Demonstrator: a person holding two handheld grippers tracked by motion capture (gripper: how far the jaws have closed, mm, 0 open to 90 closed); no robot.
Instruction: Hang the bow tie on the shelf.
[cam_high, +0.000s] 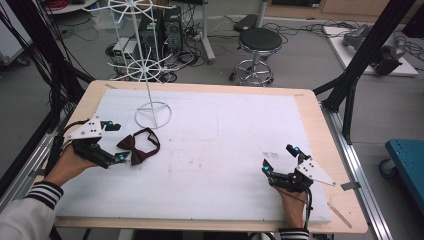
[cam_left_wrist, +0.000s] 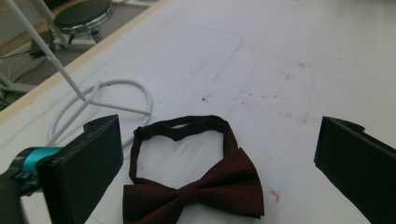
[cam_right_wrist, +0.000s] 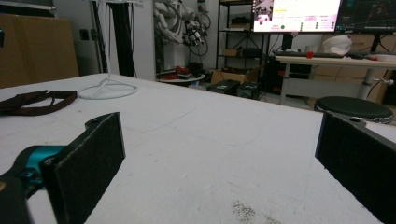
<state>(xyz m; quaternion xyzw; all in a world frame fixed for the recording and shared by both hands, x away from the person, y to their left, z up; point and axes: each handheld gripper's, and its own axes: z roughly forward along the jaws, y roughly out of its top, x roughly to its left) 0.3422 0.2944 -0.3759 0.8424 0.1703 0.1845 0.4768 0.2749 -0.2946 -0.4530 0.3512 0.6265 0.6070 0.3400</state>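
Jaws spread wide on your left gripper (cam_high: 113, 142) tell the story: it is released, holding nothing, and lined up on the dark maroon fabric bow tie (cam_high: 136, 145) that lies flat on the white foam-covered desk (cam_high: 225, 140) near its left edge. From the left gripper view the bow tie (cam_left_wrist: 196, 182) sits squarely between the two black jaws, knot and wings nearest you, its neck strap looped away toward the ring base of the white wire display stand (cam_left_wrist: 100, 105). That framing suggests you are set for a pinch on the bow itself, which gives the jaws more to bite than the thin strap would. The white stand (cam_high: 150, 75) rises just behind the tie, its spoked tiers a likely place to hang the loop, so keeping the tie close to the base makes for a short carry. Your right gripper (cam_high: 281, 161) rests well apart on the right side of the desk, also released and empty, probably parked clear so it cannot snag the strap, yet ready to steady the stand if the light wire frame tips.
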